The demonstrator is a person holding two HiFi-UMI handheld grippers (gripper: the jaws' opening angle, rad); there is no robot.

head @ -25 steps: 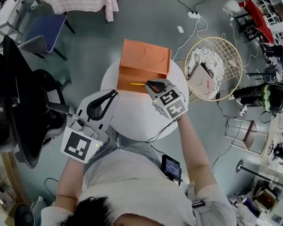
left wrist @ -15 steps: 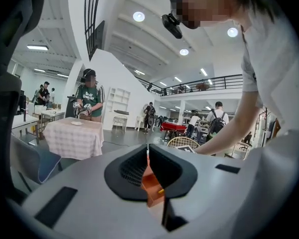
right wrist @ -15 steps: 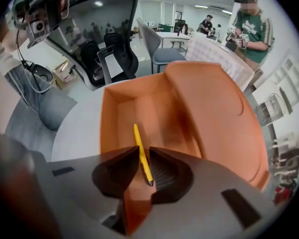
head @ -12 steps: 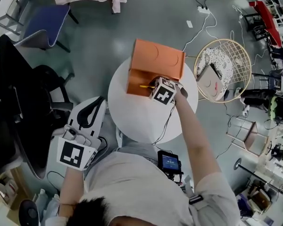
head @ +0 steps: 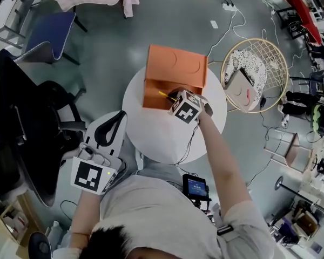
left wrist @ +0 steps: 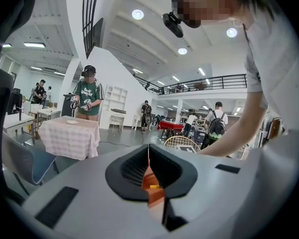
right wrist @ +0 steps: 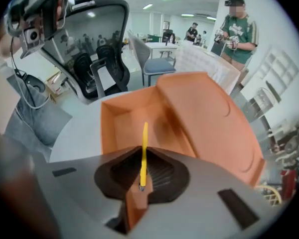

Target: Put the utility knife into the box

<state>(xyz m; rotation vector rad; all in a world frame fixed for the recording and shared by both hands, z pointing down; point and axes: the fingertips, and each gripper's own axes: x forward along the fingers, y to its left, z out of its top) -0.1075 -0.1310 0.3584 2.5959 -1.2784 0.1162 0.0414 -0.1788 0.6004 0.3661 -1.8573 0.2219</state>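
Observation:
An orange cardboard box [head: 154, 97] stands open on the round white table [head: 151, 131], its lid [head: 175, 66] folded back. My right gripper [head: 173, 96] hangs over the box's near right edge. A slim yellow utility knife [head: 163, 94] sticks out of its jaws over the box's inside. In the right gripper view the knife [right wrist: 144, 151] stands edge-on between the closing jaws of my right gripper [right wrist: 142, 158], and the pads touch it above the box [right wrist: 122, 126]. My left gripper [head: 117, 118] is shut and empty at the table's left edge; its own view shows my left gripper [left wrist: 148, 151] with tips together.
A round wire basket [head: 270, 55] with a cushion stands right of the table. A black office chair [head: 21, 128] is at the left, and a blue chair [head: 48, 34] is behind it. Cables and a power strip [head: 229, 6] lie on the floor beyond the box.
My right gripper has gone forward from the table's middle to the box's edge with the knife. My left gripper has drawn back toward the table's left edge.

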